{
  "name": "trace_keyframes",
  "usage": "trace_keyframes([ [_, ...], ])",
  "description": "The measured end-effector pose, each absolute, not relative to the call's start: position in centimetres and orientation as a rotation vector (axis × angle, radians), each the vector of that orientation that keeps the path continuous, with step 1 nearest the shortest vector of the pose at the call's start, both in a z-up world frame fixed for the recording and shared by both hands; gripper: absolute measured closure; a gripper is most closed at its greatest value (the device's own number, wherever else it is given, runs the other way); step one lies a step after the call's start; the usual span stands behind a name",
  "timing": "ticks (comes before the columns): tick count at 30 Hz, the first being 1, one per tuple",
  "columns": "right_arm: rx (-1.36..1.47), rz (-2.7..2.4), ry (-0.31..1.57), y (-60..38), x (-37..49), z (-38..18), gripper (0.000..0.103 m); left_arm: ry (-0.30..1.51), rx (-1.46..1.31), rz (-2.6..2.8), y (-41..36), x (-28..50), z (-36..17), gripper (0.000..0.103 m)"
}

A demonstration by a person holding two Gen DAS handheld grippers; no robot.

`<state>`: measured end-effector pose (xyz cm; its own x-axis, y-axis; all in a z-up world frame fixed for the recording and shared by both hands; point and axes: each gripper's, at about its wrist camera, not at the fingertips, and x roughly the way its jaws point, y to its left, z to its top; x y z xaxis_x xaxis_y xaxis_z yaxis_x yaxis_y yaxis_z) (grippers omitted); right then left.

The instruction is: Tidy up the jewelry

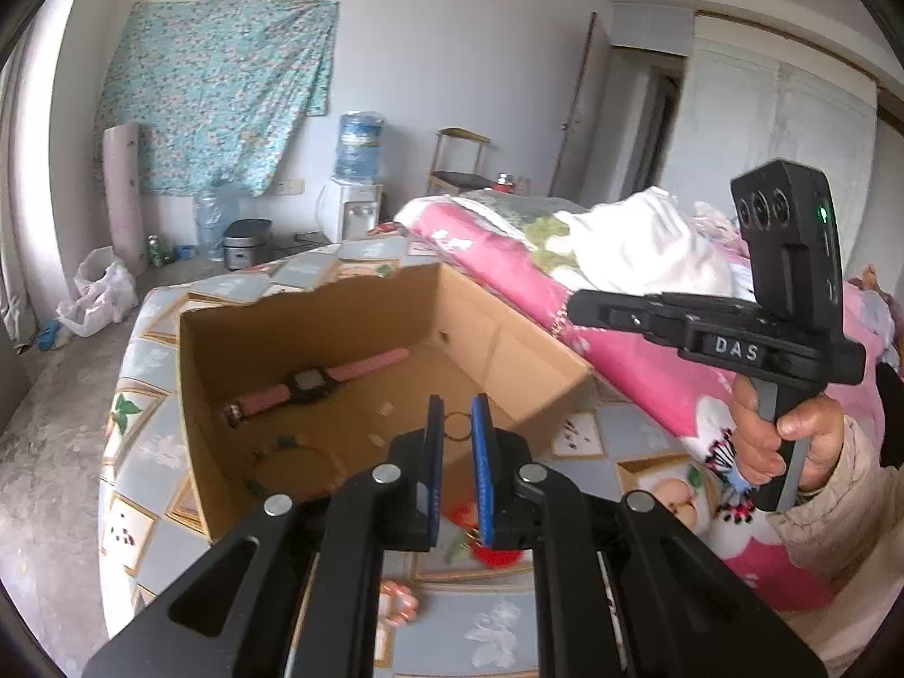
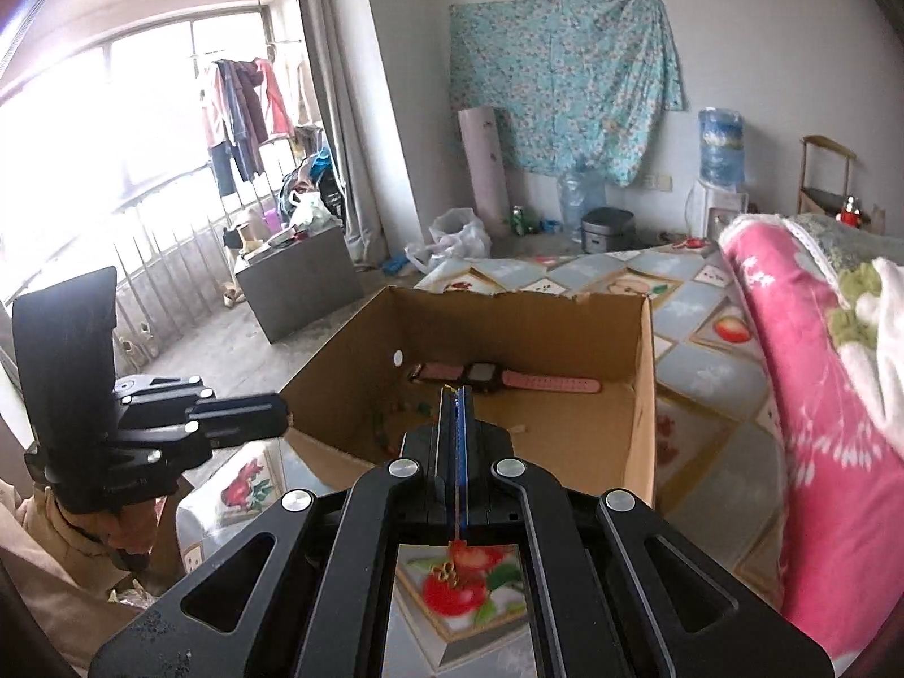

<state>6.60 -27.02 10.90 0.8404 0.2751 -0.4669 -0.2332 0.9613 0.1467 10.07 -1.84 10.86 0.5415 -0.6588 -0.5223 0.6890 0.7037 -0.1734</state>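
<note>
An open cardboard box (image 1: 186, 395) (image 2: 644, 395) sits on the patterned bed cover. Inside lie a pink-strapped watch (image 1: 316, 381) (image 2: 503, 377) and a green bead string (image 1: 288, 449) (image 2: 384, 424). My left gripper (image 1: 457, 415) is shut on a thin metal ring (image 1: 457, 428), held over the box's near rim. My right gripper (image 2: 459, 392) is shut on a fine gold chain (image 2: 447, 568), whose end dangles below the jaws over the bed cover. In the left wrist view the right gripper (image 1: 573, 308) hovers right of the box. In the right wrist view the left gripper (image 2: 279, 415) is at the box's left.
A pink bead bracelet (image 1: 398, 602) lies on the bed cover in front of the box. A folded pink blanket (image 1: 621, 350) (image 2: 819, 395) lies right of the box. A person's hand (image 1: 791, 440) grips the right gripper's handle. The floor drops off left of the bed.
</note>
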Motion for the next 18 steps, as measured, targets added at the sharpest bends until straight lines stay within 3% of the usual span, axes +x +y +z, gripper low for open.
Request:
trace_keyframes([
  [18, 0.122, 0.280, 0.648, -28.8, 12.7, 8.1, 0.103, 0.916, -0.119, -0.768, -1.1, 19.4, 7.8, 0.094],
])
